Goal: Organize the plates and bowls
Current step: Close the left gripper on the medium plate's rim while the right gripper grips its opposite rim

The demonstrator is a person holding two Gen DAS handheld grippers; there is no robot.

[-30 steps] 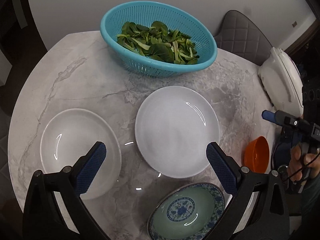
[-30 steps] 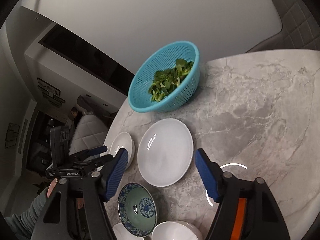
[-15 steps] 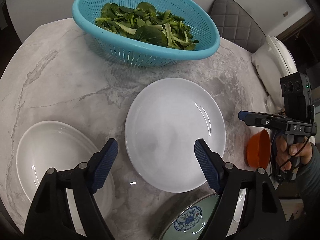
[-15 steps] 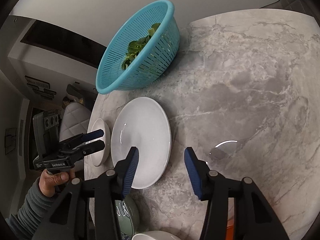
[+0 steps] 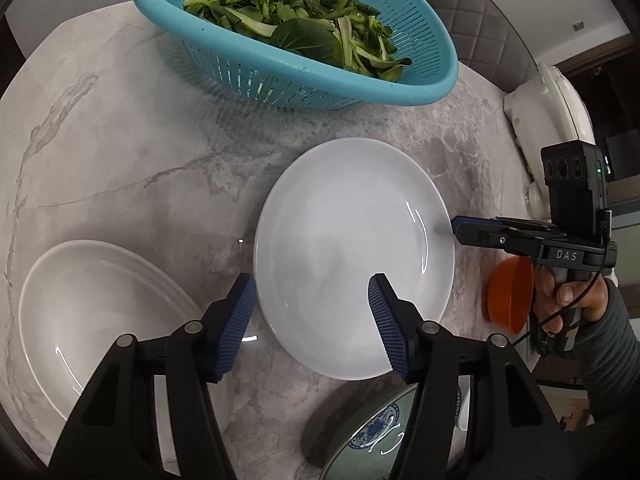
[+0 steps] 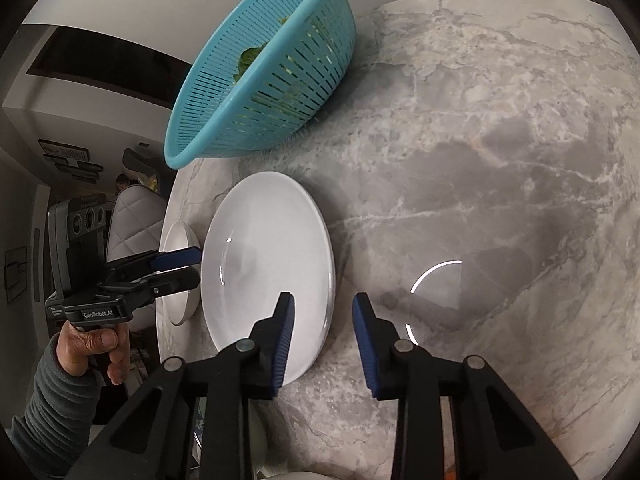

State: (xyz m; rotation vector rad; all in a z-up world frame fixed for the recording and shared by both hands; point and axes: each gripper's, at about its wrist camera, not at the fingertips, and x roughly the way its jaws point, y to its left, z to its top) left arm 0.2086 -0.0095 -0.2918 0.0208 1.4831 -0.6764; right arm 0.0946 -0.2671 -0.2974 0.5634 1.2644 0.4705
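Note:
A large white plate (image 5: 354,256) lies in the middle of the marble table (image 5: 120,152). My left gripper (image 5: 312,284) hangs low over its near-left rim; the jaws are closing, one finger outside the rim and one over the plate, neither pad pressing on it. My right gripper (image 6: 323,300) straddles the opposite rim of the plate (image 6: 264,264); its jaws are closing too, with the rim in the gap and untouched. In each wrist view the other gripper shows at the plate's far side: the right gripper (image 5: 456,227) and the left gripper (image 6: 192,268).
A white bowl (image 5: 100,312) sits left of the plate. A blue-patterned bowl (image 5: 376,436) lies at the near edge and an orange bowl (image 5: 512,296) to the right. Behind the plate stands a turquoise colander (image 5: 296,40) of greens. A white appliance (image 5: 556,112) is at the far right.
Both grippers have sunk toward the white plate and their jaws have narrowed. The right gripper has come in to the plate's rim.

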